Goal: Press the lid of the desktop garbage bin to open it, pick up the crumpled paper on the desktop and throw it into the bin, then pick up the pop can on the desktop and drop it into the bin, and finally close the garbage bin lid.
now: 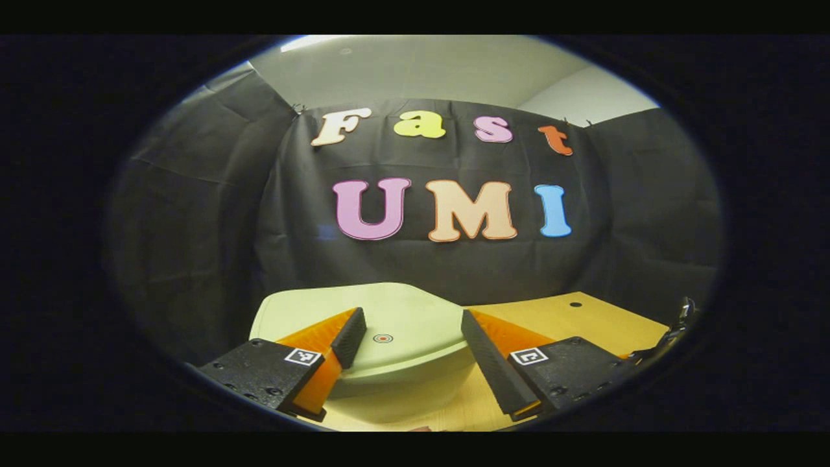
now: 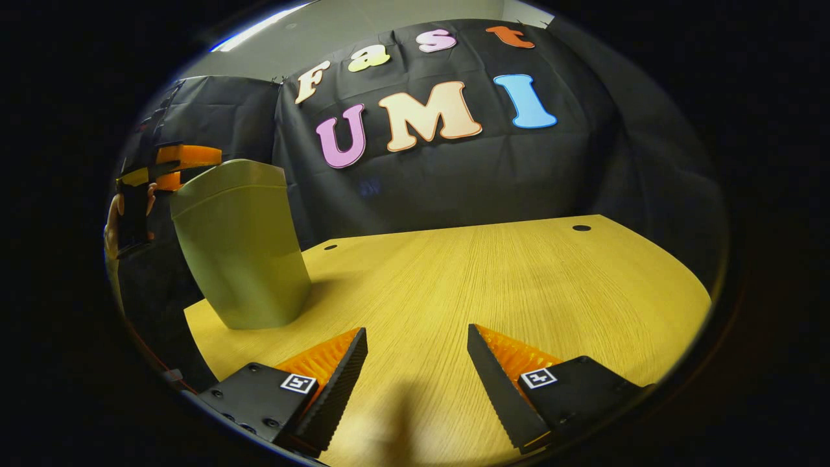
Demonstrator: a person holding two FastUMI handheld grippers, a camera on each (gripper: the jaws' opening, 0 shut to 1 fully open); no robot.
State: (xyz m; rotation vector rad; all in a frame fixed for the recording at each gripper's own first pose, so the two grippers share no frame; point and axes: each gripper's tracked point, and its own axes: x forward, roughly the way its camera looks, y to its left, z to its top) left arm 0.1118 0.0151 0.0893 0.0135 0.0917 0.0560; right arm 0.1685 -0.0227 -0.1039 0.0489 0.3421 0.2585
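Hovering just above the closed lid (image 1: pixel 389 318) of the pale green garbage bin (image 2: pixel 240 246), the left claw (image 1: pixel 408 350) has its fingers spread wide and grips nothing; the lid's small round marker (image 1: pixel 383 338) sits between the fingertips. The right claw (image 2: pixel 415 383) hangs over bare wooden surface (image 2: pixel 519 279), likewise spread and empty.

The bin stands upright near the surface's left rear corner, its long axis vertical, flaring wider toward the top, lid facing up. In the right gripper view the left claw shows beside the bin's top, a hand behind it.

The risk I'd judge from here: the bin is tall with a narrow base, so a press that lands off-centre or comes in at a slant could tip it or shove it toward the nearby edge. A light touch might simply fail to trip the latch. Neither the paper nor the can can be made out from where these look.
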